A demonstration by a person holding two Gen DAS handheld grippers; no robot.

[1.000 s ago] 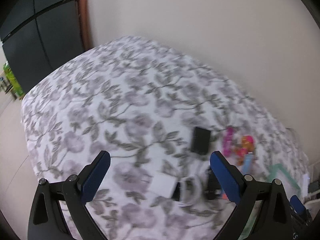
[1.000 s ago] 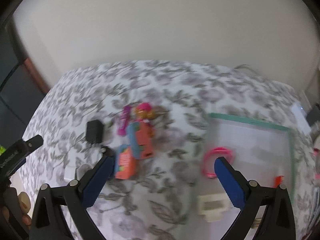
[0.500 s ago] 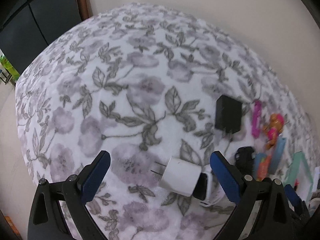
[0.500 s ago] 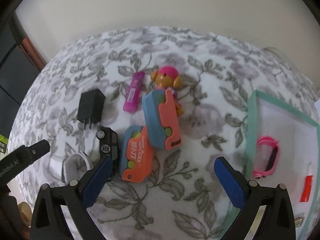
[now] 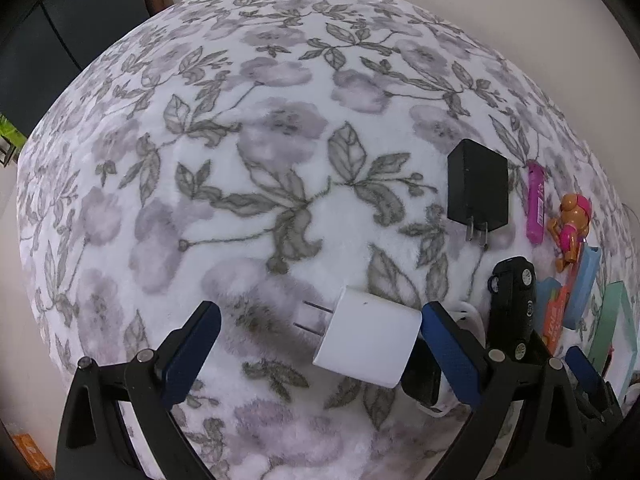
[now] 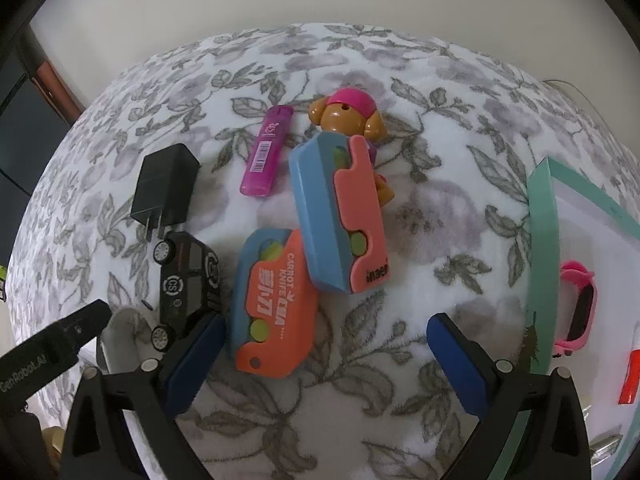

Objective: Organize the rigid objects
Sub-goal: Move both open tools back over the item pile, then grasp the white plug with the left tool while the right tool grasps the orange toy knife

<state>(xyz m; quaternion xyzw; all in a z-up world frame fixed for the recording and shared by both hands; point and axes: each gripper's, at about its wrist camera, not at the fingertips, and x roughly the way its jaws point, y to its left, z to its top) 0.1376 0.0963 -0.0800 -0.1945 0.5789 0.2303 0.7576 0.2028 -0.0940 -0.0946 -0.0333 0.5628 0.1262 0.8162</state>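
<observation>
My left gripper (image 5: 318, 326) is open, low over a floral blanket, with a white plug adapter (image 5: 366, 340) lying between its fingers near the right one. A black charger (image 5: 478, 186), a black toy car (image 5: 512, 296) and a pink lighter (image 5: 536, 202) lie beyond. My right gripper (image 6: 326, 340) is open just above an orange carrot knife (image 6: 276, 306). A blue and pink carrot knife (image 6: 340, 216), a dog figure (image 6: 346, 114), the lighter (image 6: 266, 156), the charger (image 6: 166, 186) and the car (image 6: 186, 286) lie around it.
A white tray with a green rim (image 6: 544, 248) sits at the right and holds a pink watch (image 6: 578, 308) and a red item (image 6: 632, 376). A white watch band (image 5: 466, 318) lies behind the adapter. The wall runs behind the bed; a dark cabinet (image 5: 64, 28) stands left.
Both grippers have come down and forward toward the blanket. The white adapter now lies between my left fingers, and the orange knife lies close under my right gripper.
</observation>
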